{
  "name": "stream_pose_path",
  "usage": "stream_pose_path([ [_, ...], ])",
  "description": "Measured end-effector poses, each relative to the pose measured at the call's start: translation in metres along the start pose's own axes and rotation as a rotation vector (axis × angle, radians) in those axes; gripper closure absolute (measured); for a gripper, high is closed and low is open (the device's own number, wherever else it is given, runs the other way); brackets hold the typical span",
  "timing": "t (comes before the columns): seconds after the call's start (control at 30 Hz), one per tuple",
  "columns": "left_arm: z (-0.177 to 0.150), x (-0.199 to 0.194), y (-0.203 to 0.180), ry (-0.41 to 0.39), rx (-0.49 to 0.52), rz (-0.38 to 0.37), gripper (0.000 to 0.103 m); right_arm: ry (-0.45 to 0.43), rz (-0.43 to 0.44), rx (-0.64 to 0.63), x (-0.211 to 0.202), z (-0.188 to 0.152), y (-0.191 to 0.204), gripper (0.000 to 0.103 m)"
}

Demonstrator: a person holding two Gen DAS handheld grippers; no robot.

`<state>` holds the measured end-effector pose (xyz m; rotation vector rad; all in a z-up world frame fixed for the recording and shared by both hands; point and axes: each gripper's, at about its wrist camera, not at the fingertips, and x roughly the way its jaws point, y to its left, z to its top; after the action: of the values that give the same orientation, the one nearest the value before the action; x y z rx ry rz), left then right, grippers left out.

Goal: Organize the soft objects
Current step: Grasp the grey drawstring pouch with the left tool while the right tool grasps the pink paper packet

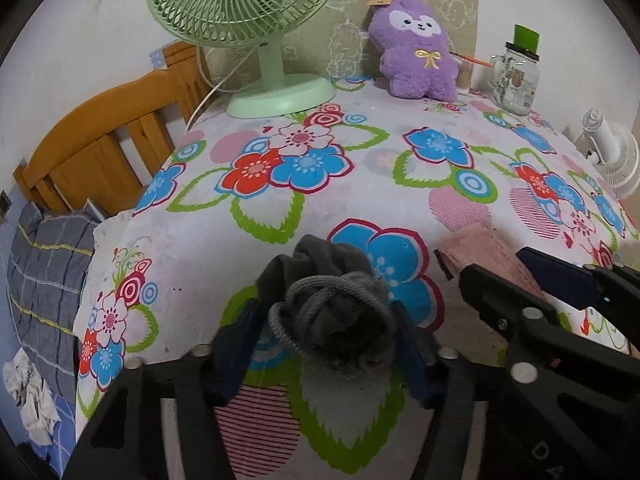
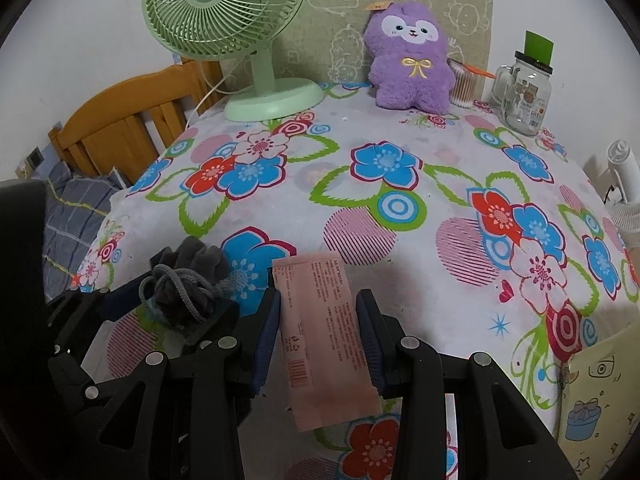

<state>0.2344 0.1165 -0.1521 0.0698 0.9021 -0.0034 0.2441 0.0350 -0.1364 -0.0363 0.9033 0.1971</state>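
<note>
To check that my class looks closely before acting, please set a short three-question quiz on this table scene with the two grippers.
1. True or false: the purple plush toy stands to the left of the green fan.
2. What sits between the fingers of the right gripper? A) a pink packet B) a glass jar C) a white sock
3. Which gripper has the grey bundle between its fingers?

Key: 1. False, it stands to the fan's right. 2. A. 3. The left gripper.
</note>
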Motion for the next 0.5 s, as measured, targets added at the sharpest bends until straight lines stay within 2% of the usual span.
stream_pose_path([
  [0.2, -0.001, -0.005, -0.002, -0.012, 0.019, 0.006, 0.054, -0.007, 0.001, -0.01, -0.002, -0.002, 0.002, 0.061],
  [0.5, -0.009, -0.027, -0.008, -0.049, 0.024, -0.001, 0.055, -0.033, 0.006, -0.014, -0.021, -0.01, 0.004, 0.061],
])
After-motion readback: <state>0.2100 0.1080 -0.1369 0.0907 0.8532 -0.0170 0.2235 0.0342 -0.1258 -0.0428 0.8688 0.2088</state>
